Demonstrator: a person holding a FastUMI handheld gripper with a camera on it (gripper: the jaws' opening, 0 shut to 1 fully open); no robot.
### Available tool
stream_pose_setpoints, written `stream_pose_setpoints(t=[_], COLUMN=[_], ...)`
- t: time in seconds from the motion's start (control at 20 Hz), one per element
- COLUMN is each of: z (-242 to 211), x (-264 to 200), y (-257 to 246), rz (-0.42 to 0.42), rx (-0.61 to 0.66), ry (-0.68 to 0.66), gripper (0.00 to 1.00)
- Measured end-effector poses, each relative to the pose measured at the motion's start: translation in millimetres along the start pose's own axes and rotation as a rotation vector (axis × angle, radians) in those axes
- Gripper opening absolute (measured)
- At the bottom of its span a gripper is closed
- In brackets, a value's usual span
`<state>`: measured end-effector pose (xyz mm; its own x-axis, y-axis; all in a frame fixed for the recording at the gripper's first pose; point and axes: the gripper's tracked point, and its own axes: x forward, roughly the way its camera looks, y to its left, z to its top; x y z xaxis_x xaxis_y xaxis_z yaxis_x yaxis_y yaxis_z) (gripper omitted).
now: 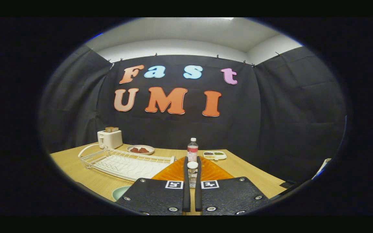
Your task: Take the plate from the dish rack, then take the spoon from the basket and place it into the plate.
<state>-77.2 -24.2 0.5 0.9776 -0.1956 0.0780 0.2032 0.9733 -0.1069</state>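
A white wire dish rack (pixel 125 161) lies on the wooden table (pixel 76 165), left of and beyond my fingers. A pale green plate (pixel 120 192) shows as a curved rim on the table in front of the rack, beside my left finger's base. An orange ribbed basket (pixel 214 171) sits just ahead, mostly hidden behind the fingers; whatever it holds is covered. My gripper (pixel 192 159) is held above the basket with its fingers almost together and only a thin slit between them. Through the slit I see a clear bottle (pixel 192 173) with a white cap; whether the fingers touch it is unclear.
A second bottle (pixel 192 150) with a red label stands behind the basket. At the back are a white toaster (pixel 109 138) with bread, a dish of reddish food (pixel 140 149) and a small divided tray (pixel 214 155). The table's right edge runs close by.
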Motion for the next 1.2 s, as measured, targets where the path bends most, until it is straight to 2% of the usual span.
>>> stream_pose_setpoints(t=[0.35, 0.7, 0.9, 1.2], z=[-30, -76, -100, -101], x=[-37, -34, -28, -31], y=[57, 98, 101, 104], rz=[0.112, 0.207, 0.215, 0.241], rx=[0.015, 0.033, 0.006, 0.009], ry=[0.039, 0.115, 0.152, 0.158], gripper=[0.06, 0.06, 0.06, 0.06])
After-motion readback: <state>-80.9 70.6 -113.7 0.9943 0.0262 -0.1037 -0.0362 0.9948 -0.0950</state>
